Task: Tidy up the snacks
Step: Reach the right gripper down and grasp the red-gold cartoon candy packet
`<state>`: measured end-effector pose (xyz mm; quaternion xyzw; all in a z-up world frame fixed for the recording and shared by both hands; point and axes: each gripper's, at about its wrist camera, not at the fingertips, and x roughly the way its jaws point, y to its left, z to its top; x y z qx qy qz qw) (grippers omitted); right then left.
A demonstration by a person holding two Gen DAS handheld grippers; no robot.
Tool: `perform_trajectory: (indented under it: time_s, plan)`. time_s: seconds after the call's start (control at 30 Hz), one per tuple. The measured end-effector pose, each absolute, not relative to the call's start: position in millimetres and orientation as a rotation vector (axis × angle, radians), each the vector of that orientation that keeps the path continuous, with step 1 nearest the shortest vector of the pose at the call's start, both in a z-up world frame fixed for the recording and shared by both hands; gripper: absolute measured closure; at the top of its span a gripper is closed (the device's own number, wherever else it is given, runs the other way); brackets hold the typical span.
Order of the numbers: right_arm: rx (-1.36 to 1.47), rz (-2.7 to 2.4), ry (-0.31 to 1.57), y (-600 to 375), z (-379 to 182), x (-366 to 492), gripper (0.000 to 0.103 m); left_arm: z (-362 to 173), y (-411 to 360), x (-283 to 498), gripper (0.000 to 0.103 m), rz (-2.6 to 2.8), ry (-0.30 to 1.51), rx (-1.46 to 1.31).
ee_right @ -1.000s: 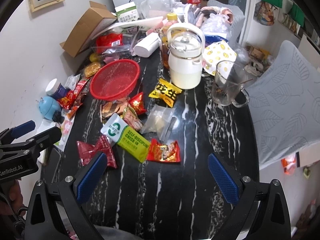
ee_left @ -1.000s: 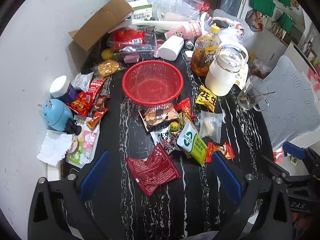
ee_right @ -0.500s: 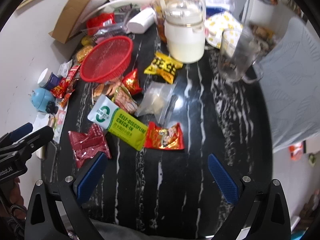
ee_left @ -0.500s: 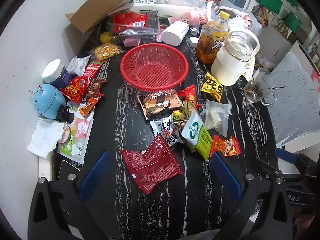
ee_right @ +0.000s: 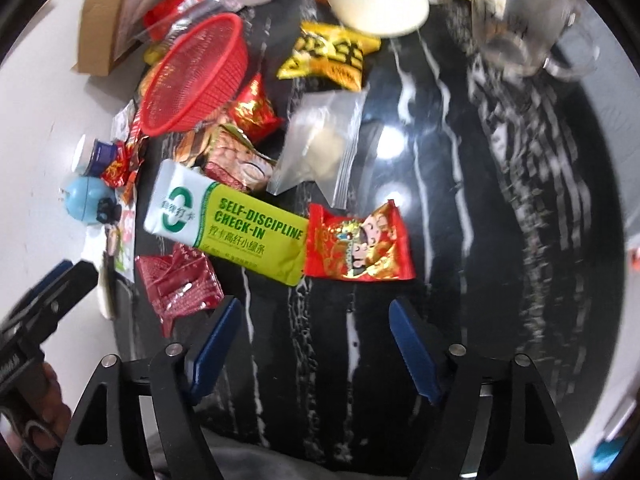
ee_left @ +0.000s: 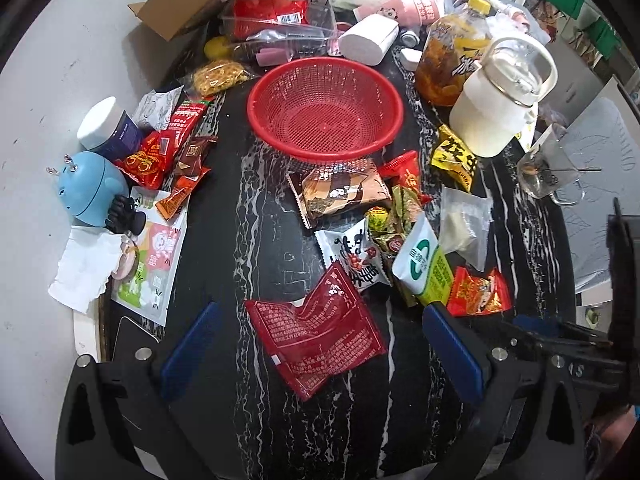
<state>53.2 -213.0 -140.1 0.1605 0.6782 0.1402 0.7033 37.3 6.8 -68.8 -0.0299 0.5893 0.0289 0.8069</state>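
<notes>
Both grippers lowered; green pouch [ee_right: 228, 232] overlaps red packet [ee_right: 360, 246], crowding.

Bright, even indoor light in both views. Left wrist view sharp, bowed hard toward its black circular rim. Right wrist view smeared by motion, worst at the top and right; round white glare spots on the glossy worktop [ee_right: 400, 148]. Soft shadows under packets.

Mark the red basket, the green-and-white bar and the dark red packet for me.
Red basket [ee_left: 324, 108]: left wrist view, on the mesh floor.
Green-and-white bar [ee_right: 228, 226]: right wrist view, on the printed front.
Dark red packet [ee_left: 316, 330]: left wrist view, on the middle of its back.
</notes>
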Motion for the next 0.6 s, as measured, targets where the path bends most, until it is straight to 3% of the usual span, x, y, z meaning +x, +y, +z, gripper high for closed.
perform_trajectory:
  time_s: [0.27, 0.6]
  plan:
    - [0.487, 0.28, 1.603, -219, -175, 74, 0.025, -81, 10, 49, 0.0, 0.082, 1.296, -0.052]
    - [0.494, 0.214, 1.561, -225, -184, 97, 0.025, -87, 15, 61, 0.0, 0.099, 1.301, -0.041]
